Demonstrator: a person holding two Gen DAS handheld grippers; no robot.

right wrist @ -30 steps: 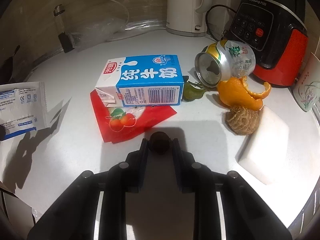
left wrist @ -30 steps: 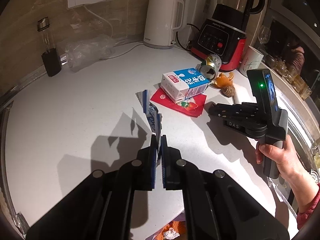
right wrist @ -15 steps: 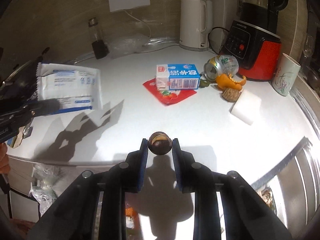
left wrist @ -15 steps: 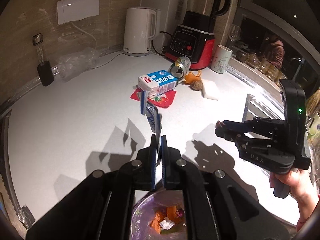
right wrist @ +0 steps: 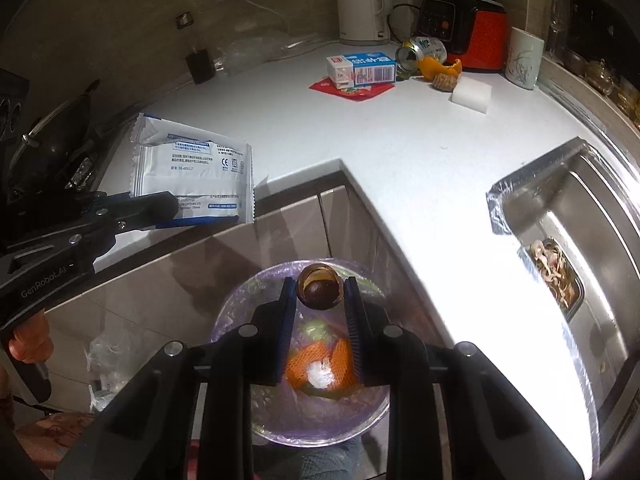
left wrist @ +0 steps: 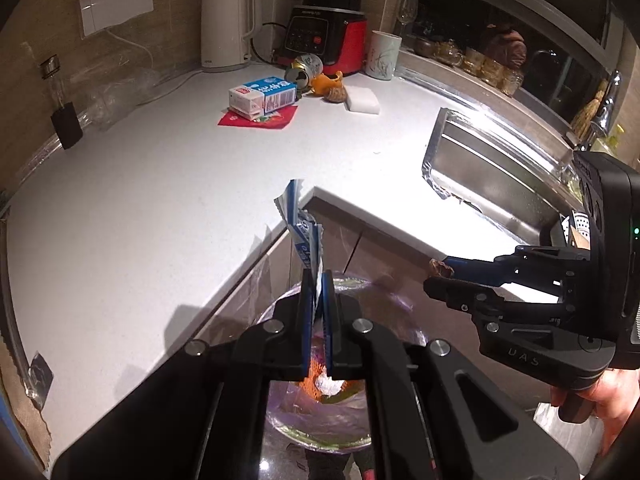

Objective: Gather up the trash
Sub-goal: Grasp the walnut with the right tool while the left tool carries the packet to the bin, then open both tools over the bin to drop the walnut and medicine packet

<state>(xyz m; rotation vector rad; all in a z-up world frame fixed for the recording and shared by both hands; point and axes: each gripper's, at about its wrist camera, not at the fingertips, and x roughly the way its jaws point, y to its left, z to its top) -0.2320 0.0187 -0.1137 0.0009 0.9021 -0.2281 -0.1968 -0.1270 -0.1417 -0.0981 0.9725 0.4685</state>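
Both grippers have swung away from the desk (right wrist: 400,152) and now hang over the bin (right wrist: 256,424): the left gripper (left wrist: 317,280) with jaws clamped on the white wrapper (right wrist: 192,168), the right gripper (right wrist: 320,292) with jaws clamped on a chestnut shell (right wrist: 319,292). Both seem ready to drop; the milk carton (right wrist: 362,69) and can (right wrist: 420,54) lie far behind the bin.

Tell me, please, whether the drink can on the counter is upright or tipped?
Tipped: the can lies on its side, its round top facing the milk carton.

Carton (right wrist: 362,70) on counter (right wrist: 304,128), left of can (right wrist: 420,53)
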